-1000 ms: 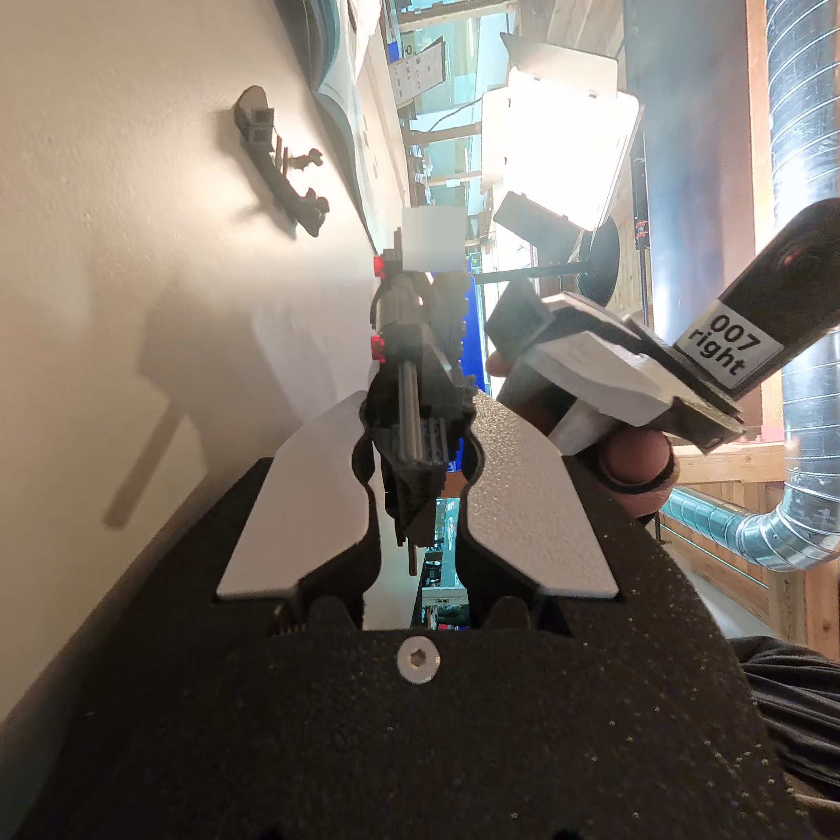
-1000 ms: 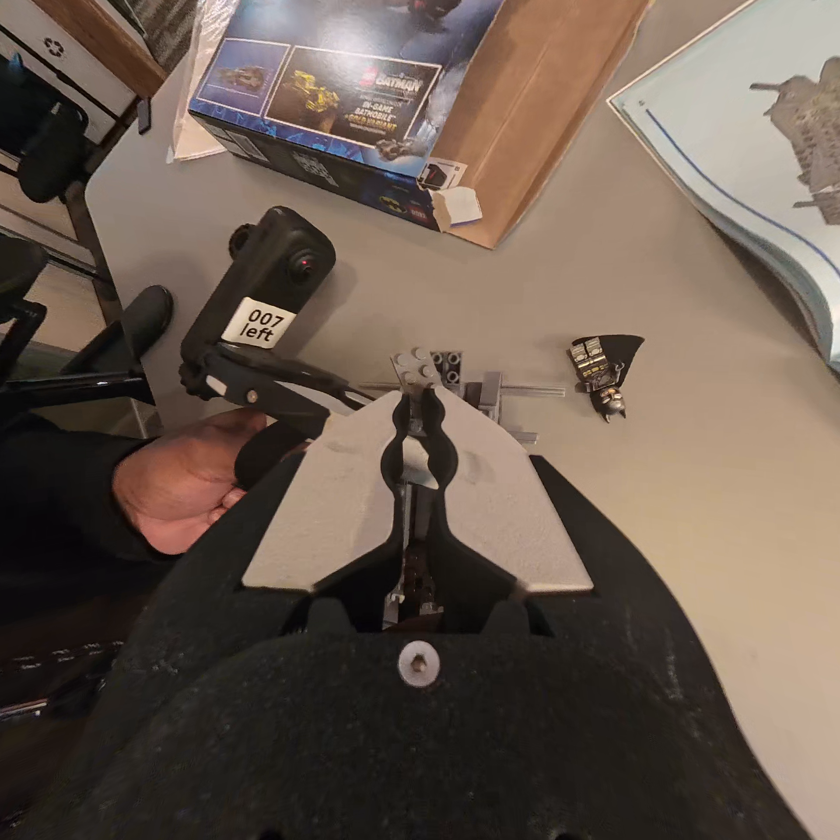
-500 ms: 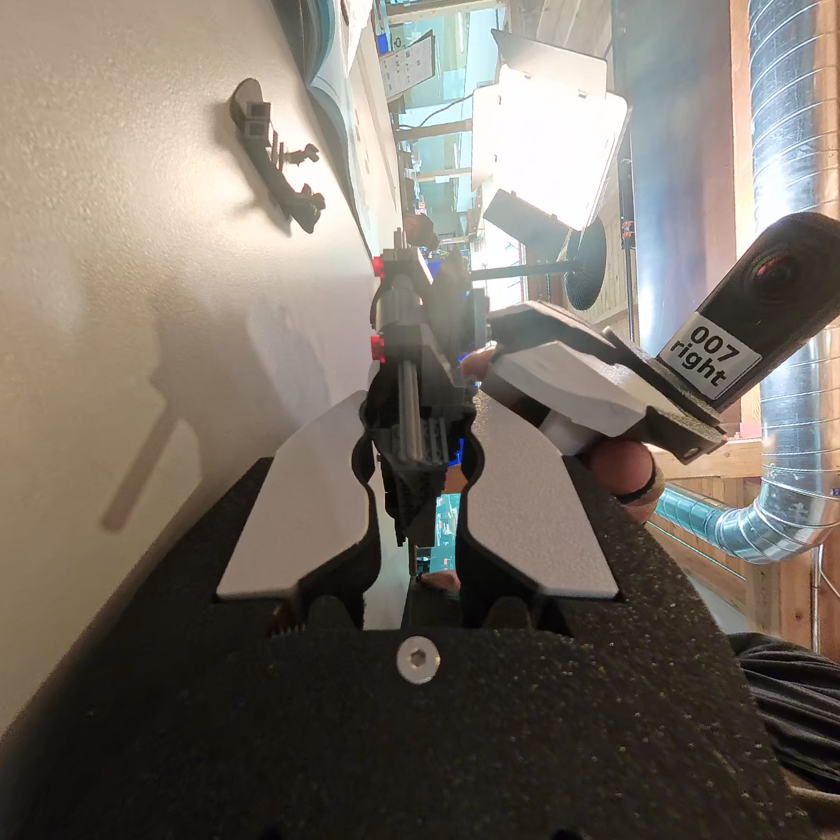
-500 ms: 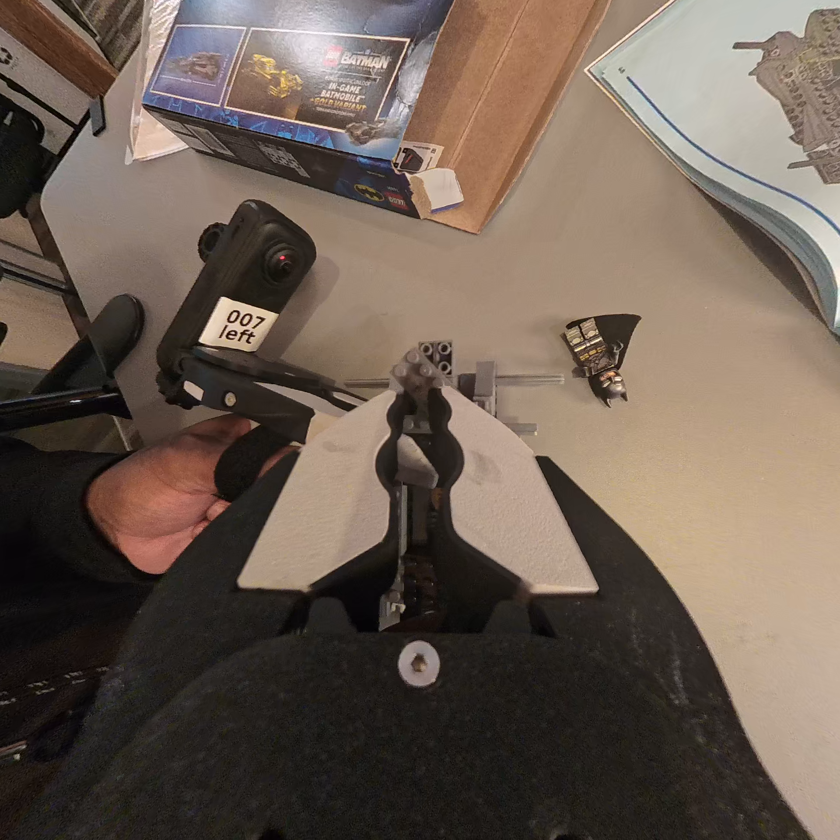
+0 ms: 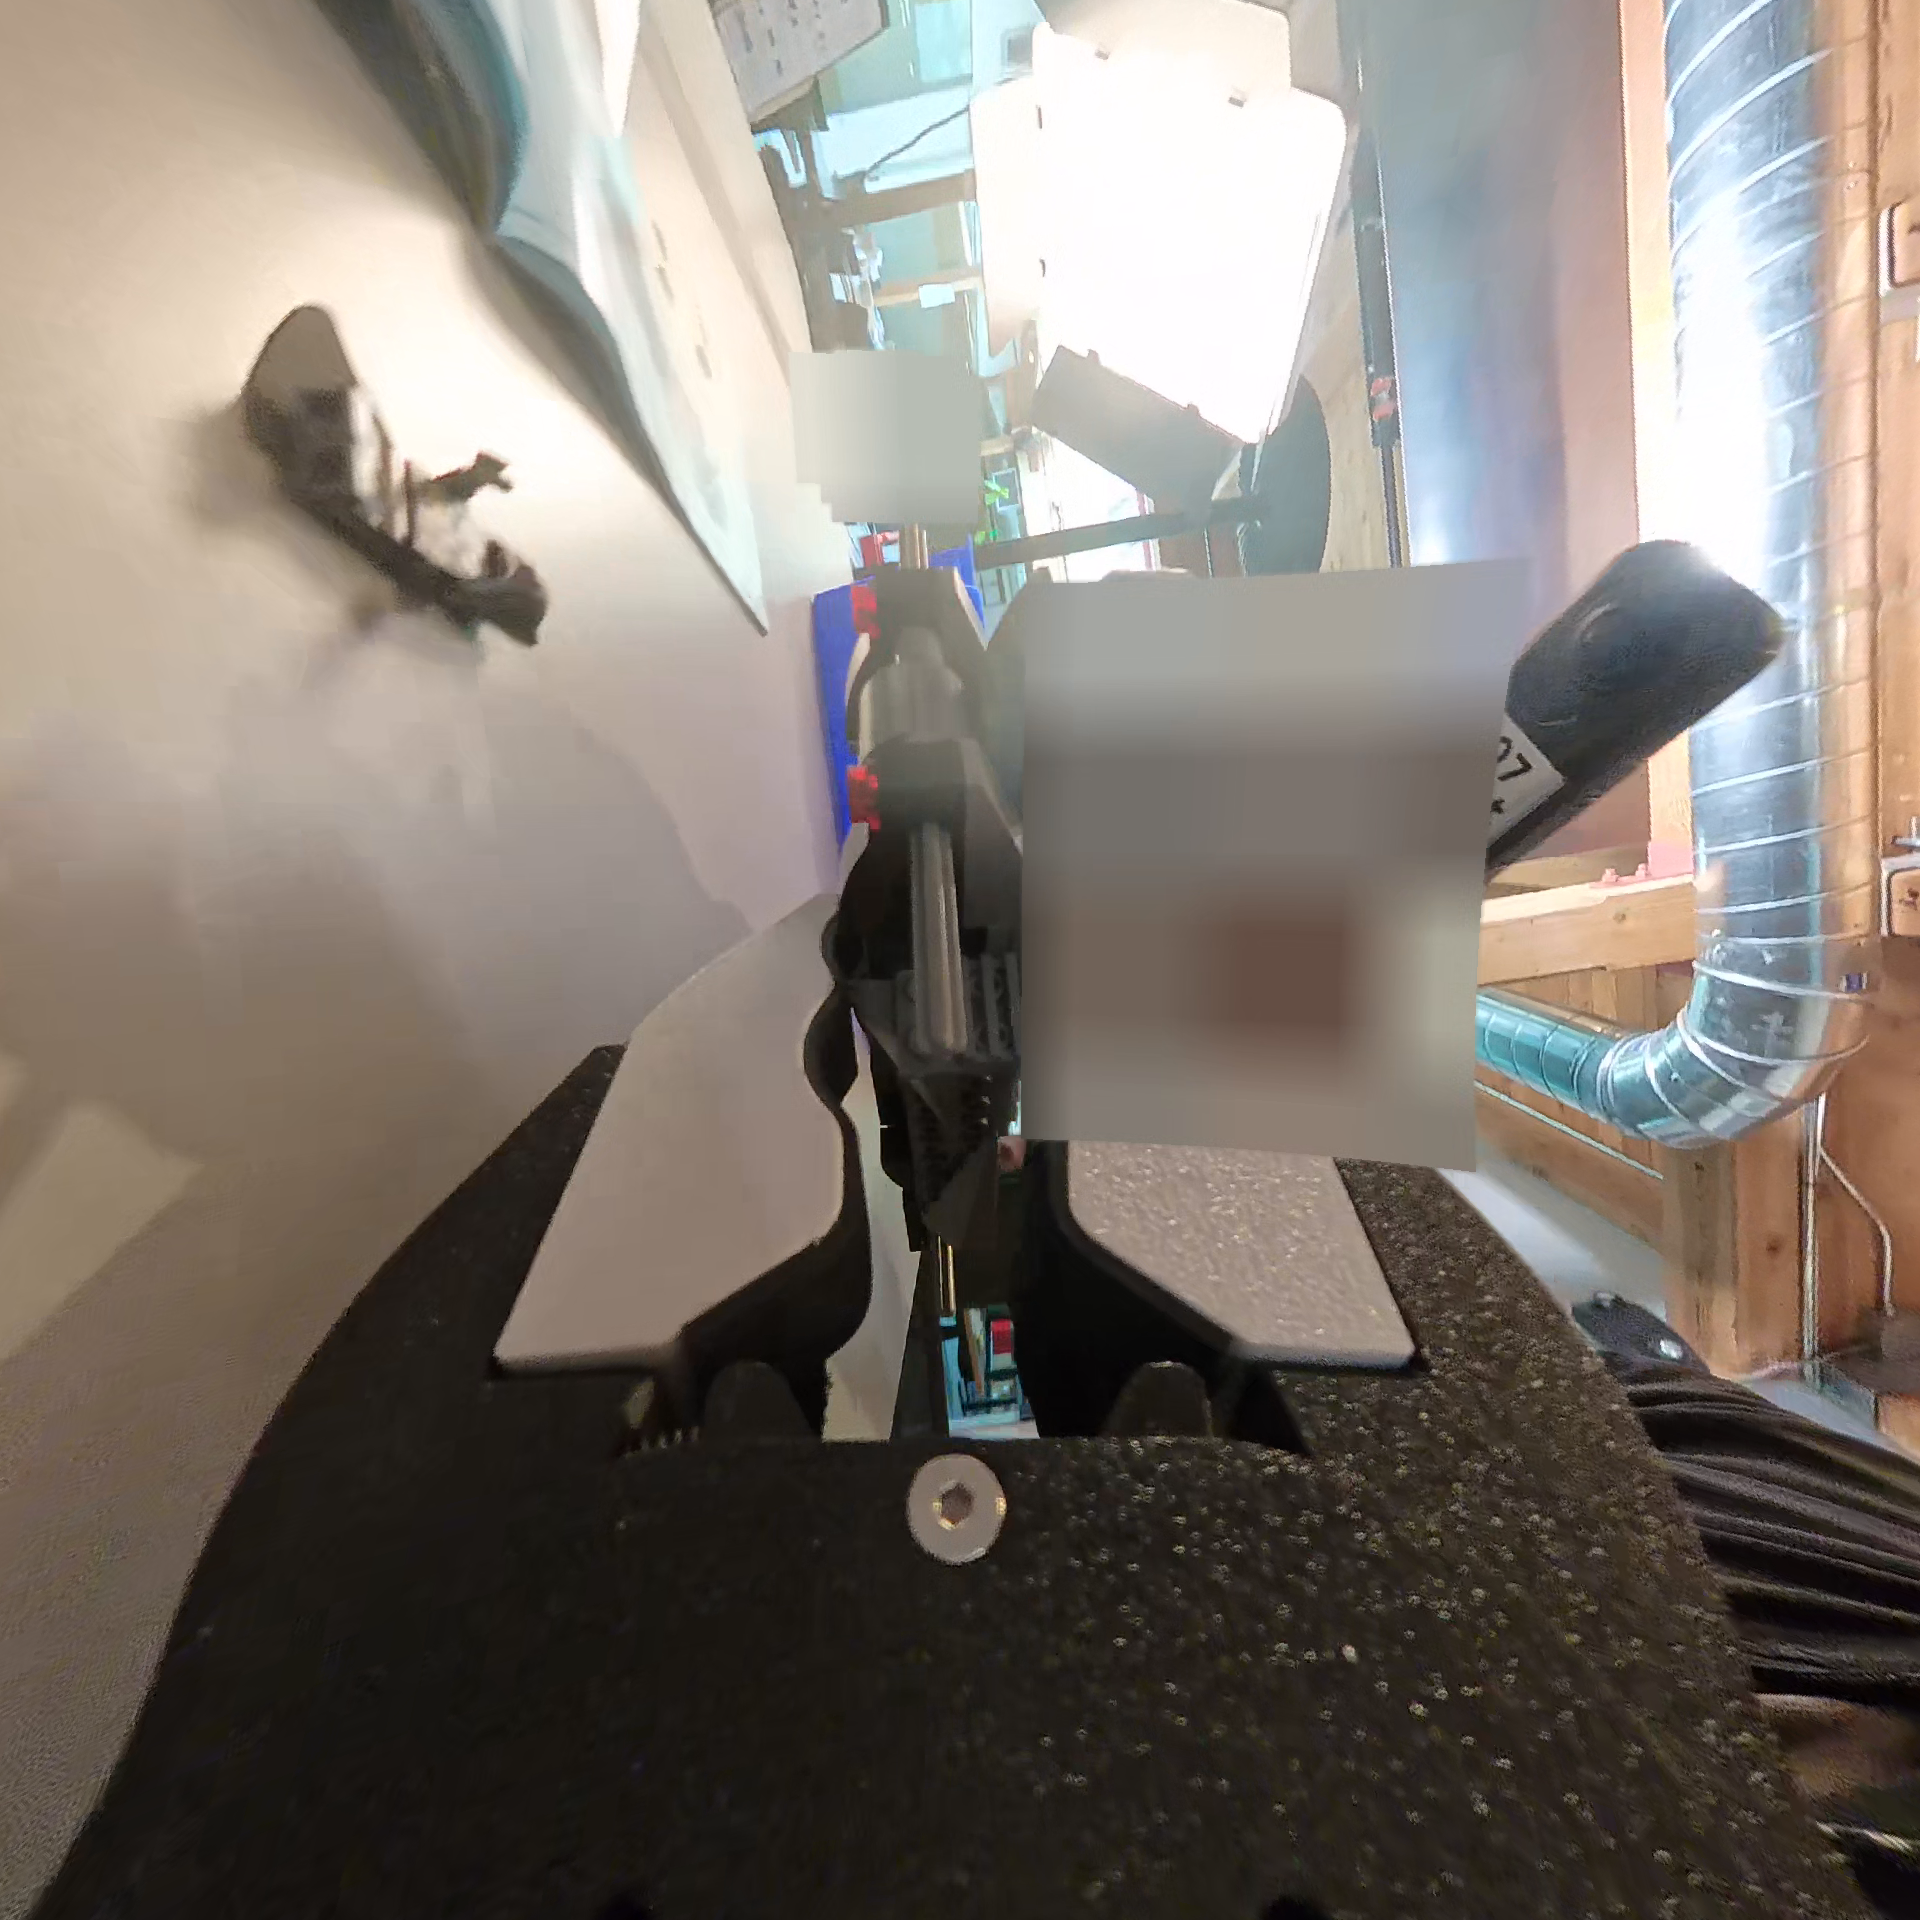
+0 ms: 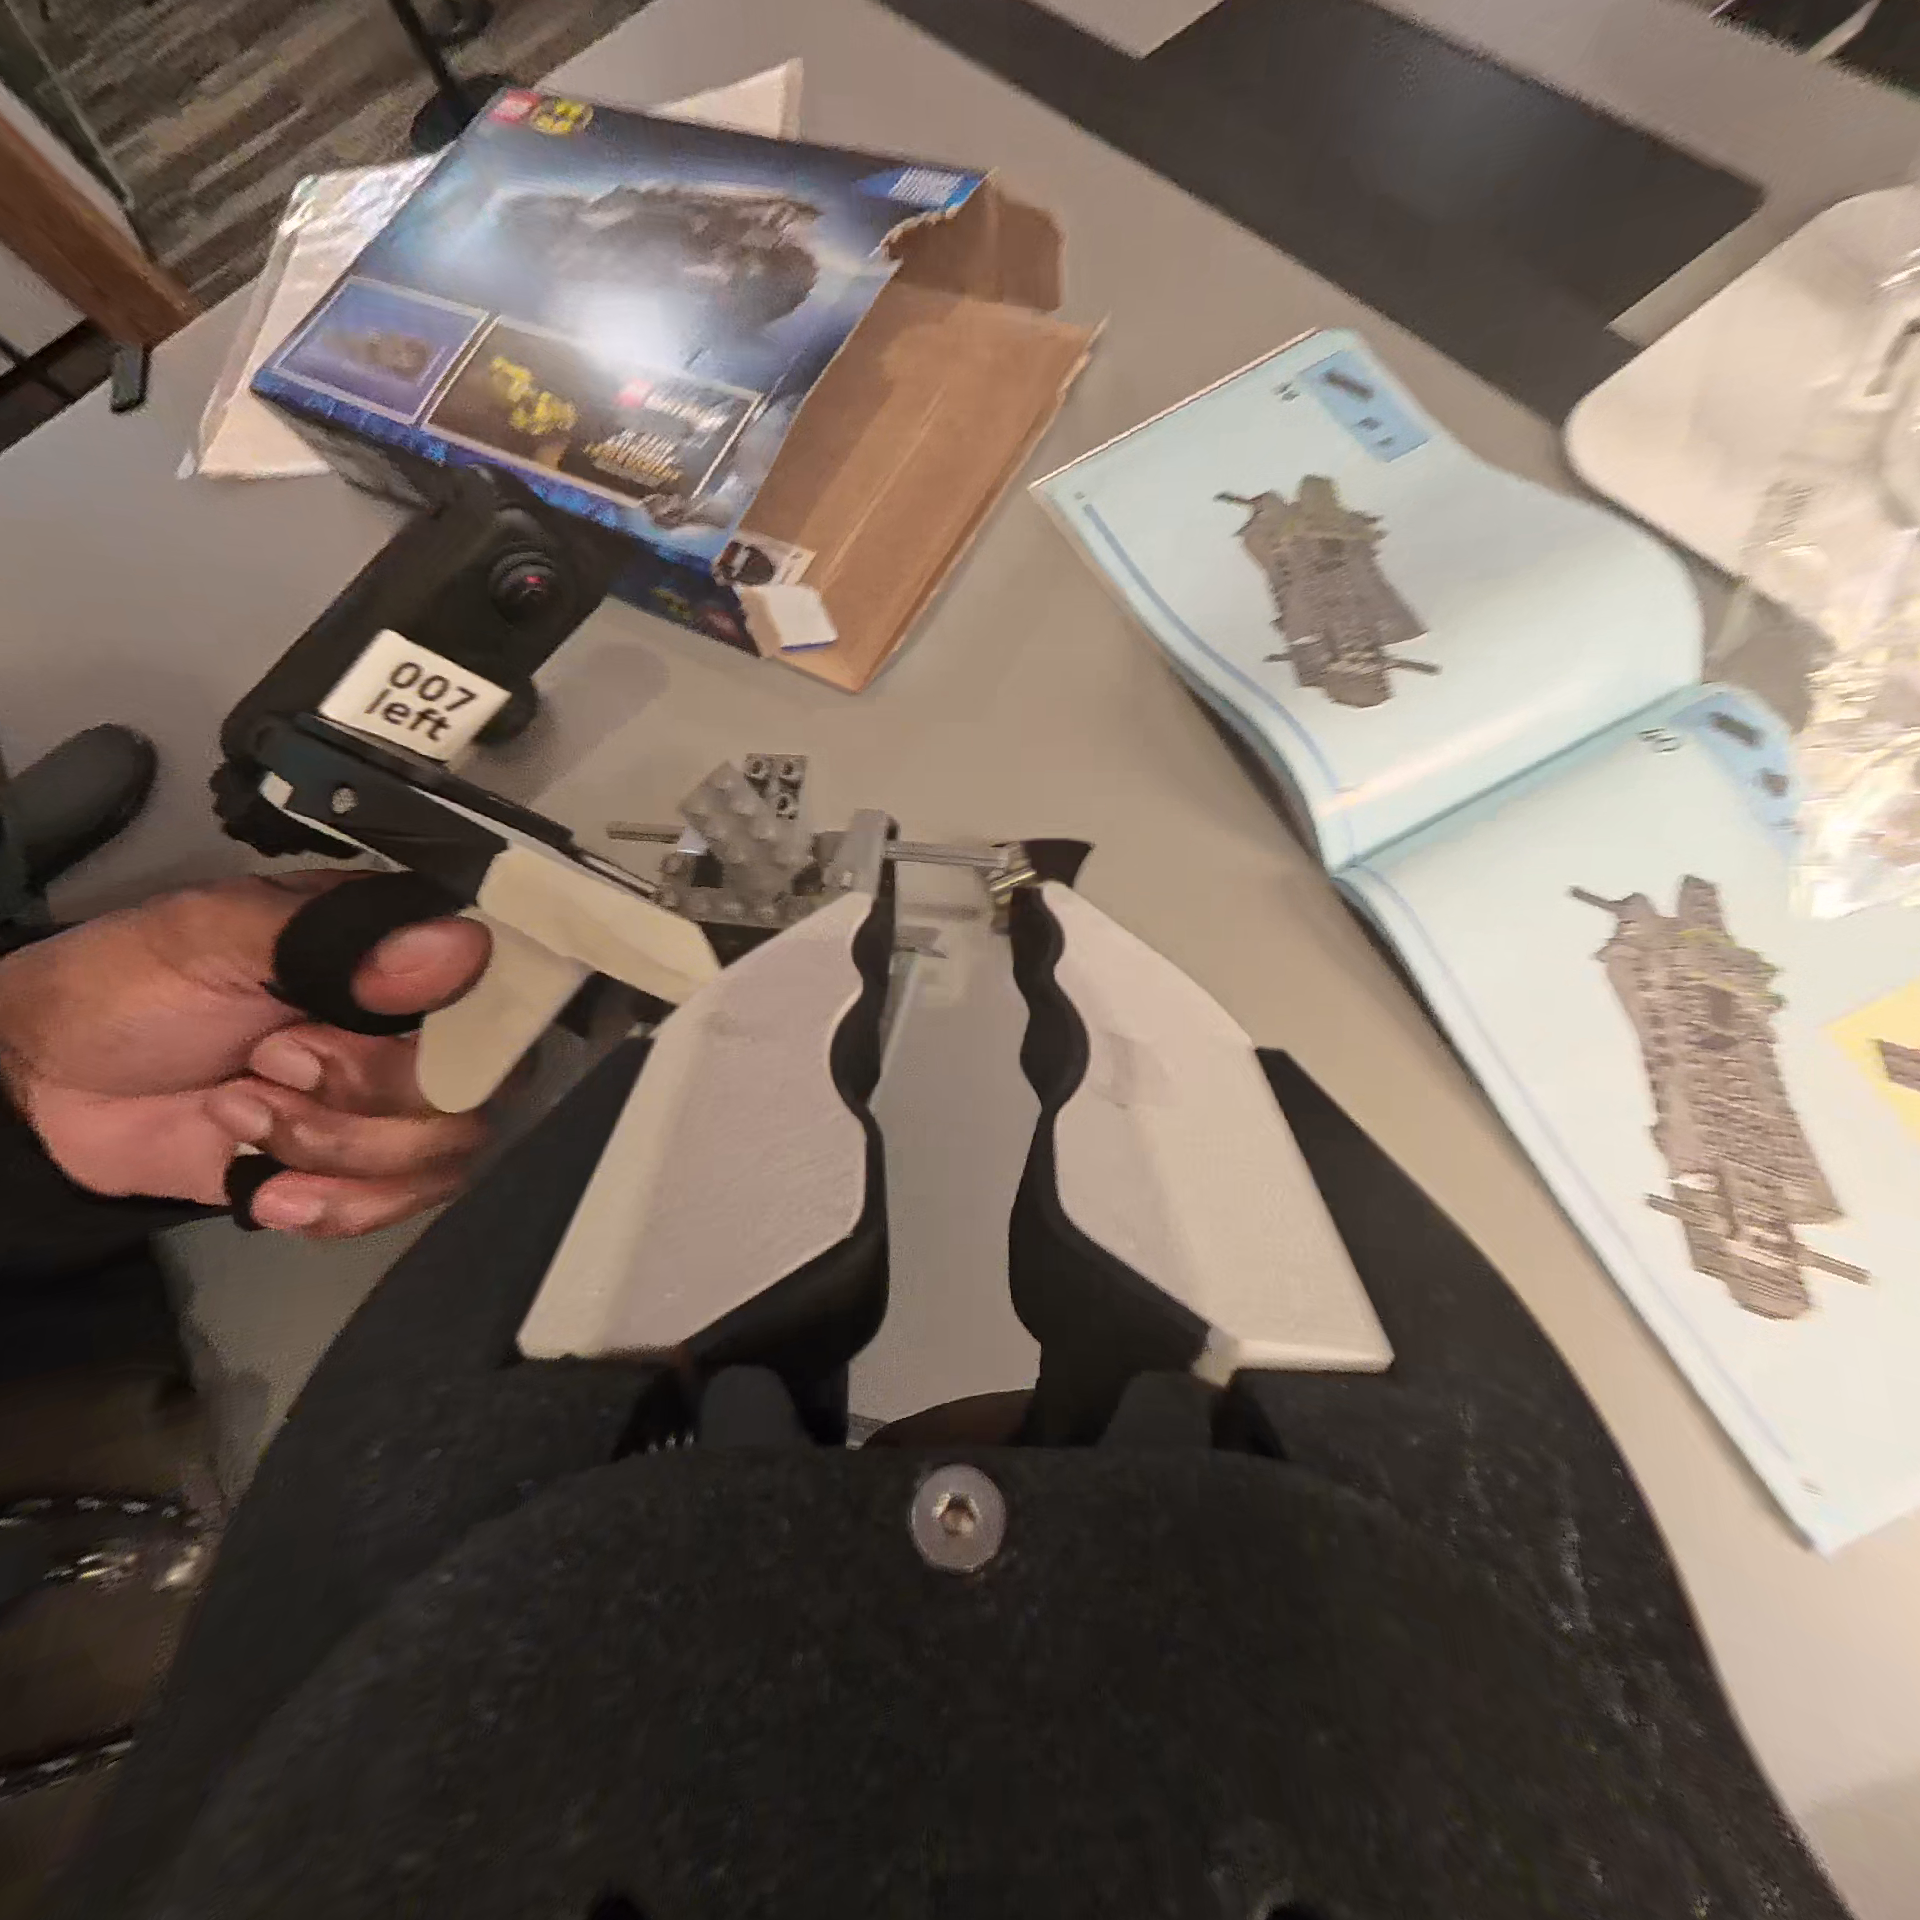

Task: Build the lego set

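Jaws of the left gripper (image 5: 940, 997) pinch a dark grey and black brick assembly (image 5: 935, 935), though a blurred patch covers its far finger, so only the near pad shows against the bricks. Right gripper (image 6: 945, 914) has its jaws spread with nothing between them, tips just beside the assembly's thin grey axle (image 6: 940, 854). Build looks partial: a short grey body with studded plates on top, red pins on one side, axle sticking out both ends, held just above the desk (image 6: 1039, 727). Small black caped minifigure (image 5: 384, 499) lies loose on the desk beyond it. Open instruction booklet (image 6: 1455, 727) sits toward the desk's right edge, torn blue box (image 6: 623, 343) toward the far left, clear plastic bags (image 6: 1818, 520) at the far right corner. Much appears left to assemble.
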The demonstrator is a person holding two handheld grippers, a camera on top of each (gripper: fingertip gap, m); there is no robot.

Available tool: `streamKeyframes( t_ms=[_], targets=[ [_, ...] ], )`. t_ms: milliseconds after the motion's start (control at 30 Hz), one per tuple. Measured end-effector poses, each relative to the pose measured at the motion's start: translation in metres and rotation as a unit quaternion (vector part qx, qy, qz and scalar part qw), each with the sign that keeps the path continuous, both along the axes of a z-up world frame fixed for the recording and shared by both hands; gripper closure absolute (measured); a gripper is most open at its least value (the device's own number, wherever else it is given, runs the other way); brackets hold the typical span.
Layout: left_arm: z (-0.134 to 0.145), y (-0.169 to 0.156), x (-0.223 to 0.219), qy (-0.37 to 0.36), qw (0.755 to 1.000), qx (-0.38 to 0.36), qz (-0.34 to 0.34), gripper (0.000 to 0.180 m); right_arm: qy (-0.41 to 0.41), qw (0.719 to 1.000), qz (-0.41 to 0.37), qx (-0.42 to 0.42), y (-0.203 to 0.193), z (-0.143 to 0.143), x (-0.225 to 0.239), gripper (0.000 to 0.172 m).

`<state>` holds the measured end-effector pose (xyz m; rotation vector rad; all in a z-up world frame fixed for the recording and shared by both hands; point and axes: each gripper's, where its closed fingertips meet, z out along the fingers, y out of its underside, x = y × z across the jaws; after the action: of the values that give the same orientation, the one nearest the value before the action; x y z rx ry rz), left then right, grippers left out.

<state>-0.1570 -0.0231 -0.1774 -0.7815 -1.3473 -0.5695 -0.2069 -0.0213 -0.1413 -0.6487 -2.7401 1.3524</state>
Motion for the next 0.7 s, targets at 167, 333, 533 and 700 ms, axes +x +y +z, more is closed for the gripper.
streamKeyframes(
  t_ms=[167, 333, 533, 700],
  targets=[
    [0.023, 0.005, -0.022, 0.018, 0.999, 0.010, -0.048, 0.145, 0.029, 0.998, -0.054, -0.005, 0.032, 0.013, -0.032, 0.145],
    [0.022, 0.010, -0.034, 0.006, 0.997, 0.031, -0.076, 0.145, 0.021, 0.996, -0.092, -0.002, 0.083, 0.015, -0.019, 0.143],
    [0.014, 0.017, -0.020, -0.014, 0.994, 0.053, -0.096, 0.145, 0.047, 0.990, -0.106, 0.079, 0.169, -0.022, 0.050, 0.147],
    [0.008, 0.018, -0.006, -0.026, 0.993, 0.053, -0.100, 0.145, 0.031, 0.983, -0.083, 0.163, 0.217, -0.081, 0.112, 0.147]
  ],
)
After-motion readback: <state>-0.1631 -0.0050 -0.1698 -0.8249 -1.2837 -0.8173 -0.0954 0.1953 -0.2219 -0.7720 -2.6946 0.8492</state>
